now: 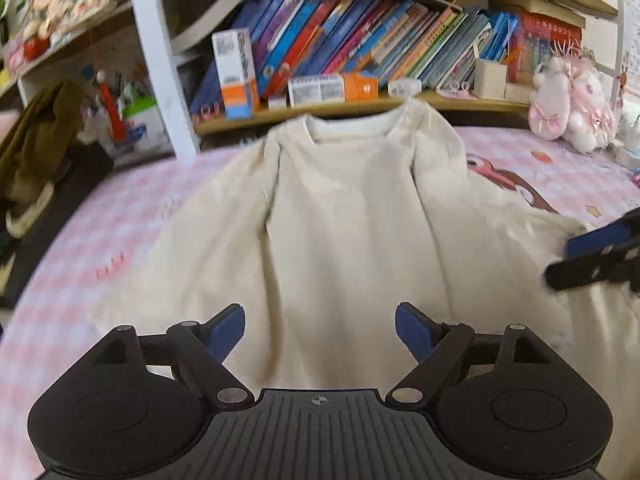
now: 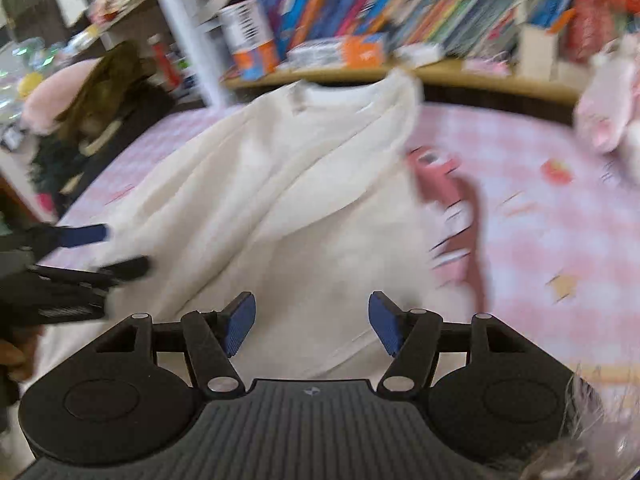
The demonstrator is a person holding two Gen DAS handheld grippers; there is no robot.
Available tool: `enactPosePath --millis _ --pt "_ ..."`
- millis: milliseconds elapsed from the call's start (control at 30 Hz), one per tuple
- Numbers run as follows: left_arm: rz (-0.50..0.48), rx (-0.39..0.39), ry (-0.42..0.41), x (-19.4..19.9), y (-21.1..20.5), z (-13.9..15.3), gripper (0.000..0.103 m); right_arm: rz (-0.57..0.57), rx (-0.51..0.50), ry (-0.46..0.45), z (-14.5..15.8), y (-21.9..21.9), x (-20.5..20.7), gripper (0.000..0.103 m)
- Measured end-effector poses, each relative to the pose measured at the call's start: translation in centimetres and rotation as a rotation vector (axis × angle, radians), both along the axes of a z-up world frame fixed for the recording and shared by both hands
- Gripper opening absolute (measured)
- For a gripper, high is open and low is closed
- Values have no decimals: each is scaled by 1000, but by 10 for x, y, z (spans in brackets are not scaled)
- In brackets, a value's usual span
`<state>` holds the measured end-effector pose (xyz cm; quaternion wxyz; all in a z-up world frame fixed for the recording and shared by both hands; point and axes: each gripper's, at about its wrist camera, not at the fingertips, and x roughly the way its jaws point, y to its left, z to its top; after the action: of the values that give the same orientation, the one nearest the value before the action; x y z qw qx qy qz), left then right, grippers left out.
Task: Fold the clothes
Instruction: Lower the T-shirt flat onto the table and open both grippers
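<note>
The left gripper (image 1: 320, 330) and right gripper (image 2: 312, 328) are hovering with jaws spread, gripping nothing — the cream shirt (image 1: 344, 216) is lying flat just beyond them on the pink checked bedspread (image 1: 100, 232), its collar nearing the bookshelf (image 1: 360, 108); a plush toy (image 1: 572, 108) is sitting beside it.

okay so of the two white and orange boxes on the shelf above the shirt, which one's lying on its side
The box just above the shirt's collar lies flat, orange end to the right. The other box, further left, stands upright against the books.
</note>
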<state>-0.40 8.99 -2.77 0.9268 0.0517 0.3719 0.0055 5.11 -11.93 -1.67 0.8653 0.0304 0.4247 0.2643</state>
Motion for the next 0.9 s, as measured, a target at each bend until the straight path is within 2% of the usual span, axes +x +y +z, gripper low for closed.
enactPosePath --millis 167,233,300,333,400,467,533,633,767,867,900 --pt "71 -44 25 -12 6 -5 85 103 55 31 -3 30 -14 61" --pt "89 -48 41 -13 7 -10 85 106 73 49 -8 41 -12 58" --pt "108 -54 59 -14 8 -16 85 54 26 66 -16 49 -8 48" --pt "118 -59 68 -14 8 -19 85 34 13 74 -21 51 -4 40" --pt "132 -66 77 -14 11 -20 85 7 43 112 -28 51 3 34" --pt "146 -73 87 -14 13 -21 85 23 96 135 -30 47 7 8" --pt "154 -77 94 -14 15 -22 85 39 129 138 -24 37 10 6" --pt "159 -79 99 -13 18 -21 86 8 114 63 0 -1 17 5" --pt "157 -78 100 -12 20 -22 87 -111 -104 -103 33 -76 44 5" --pt "156 -78 105 -11 20 -22 88 -221 -355 -171 37 -129 79 5" --pt "155 -78 107 -10 20 -22 88 -259 -425 -166 33 -147 94 5"
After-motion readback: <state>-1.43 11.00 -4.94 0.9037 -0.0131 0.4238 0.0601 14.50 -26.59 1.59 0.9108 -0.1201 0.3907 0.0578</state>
